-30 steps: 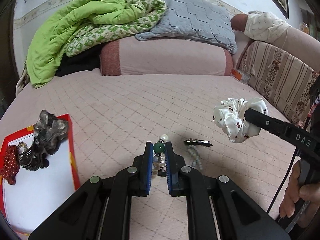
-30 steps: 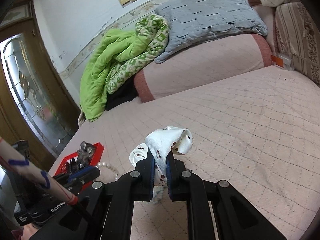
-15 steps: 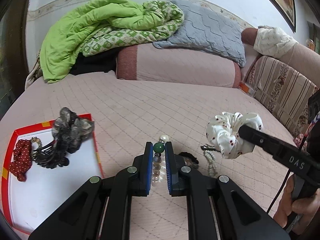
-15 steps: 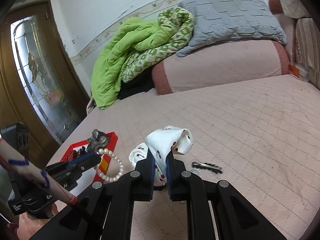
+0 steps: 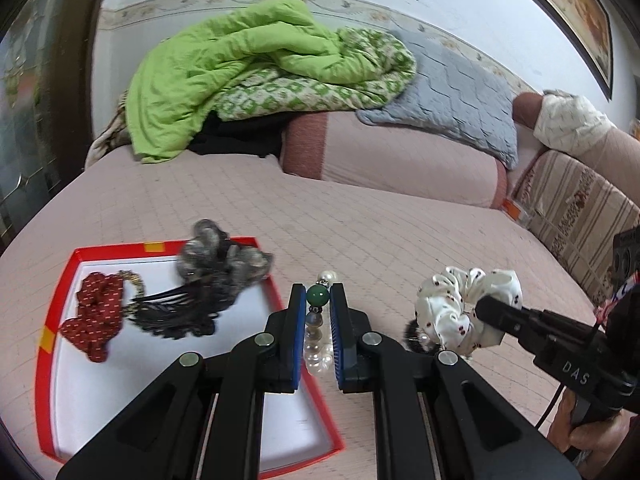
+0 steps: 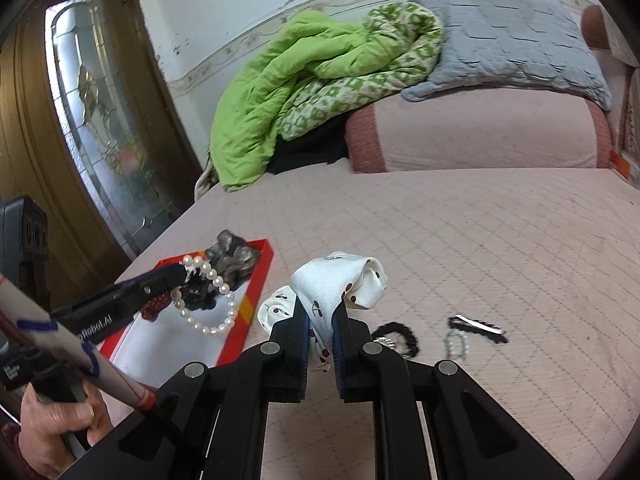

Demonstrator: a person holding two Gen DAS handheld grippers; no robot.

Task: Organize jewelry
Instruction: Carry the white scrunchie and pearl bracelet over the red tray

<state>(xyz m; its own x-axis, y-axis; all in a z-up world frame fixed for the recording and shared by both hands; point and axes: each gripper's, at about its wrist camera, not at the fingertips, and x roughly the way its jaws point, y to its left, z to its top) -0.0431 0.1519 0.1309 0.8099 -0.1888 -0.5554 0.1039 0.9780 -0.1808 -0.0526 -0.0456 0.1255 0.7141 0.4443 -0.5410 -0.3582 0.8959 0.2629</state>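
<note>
Left gripper [image 5: 318, 300] clamps pearl bracelet [image 6: 208, 300] just above red tray's [image 5: 308, 396] right edge; right gripper [image 6: 320, 312] clamps cherry-print scrunchie [image 6: 340, 284] just right of the tray

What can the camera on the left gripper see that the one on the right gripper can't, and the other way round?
Only the left view shows the framed picture on the wall and the striped cushion.

Only the right view shows the glass-panelled door, a black hair clip and a small pale bead bracelet lying on the bed.

Both show the red tray with hair accessories in it, the pearl bracelet held by the left gripper, the cherry-print scrunchie held by the right gripper, and the green quilt.
</note>
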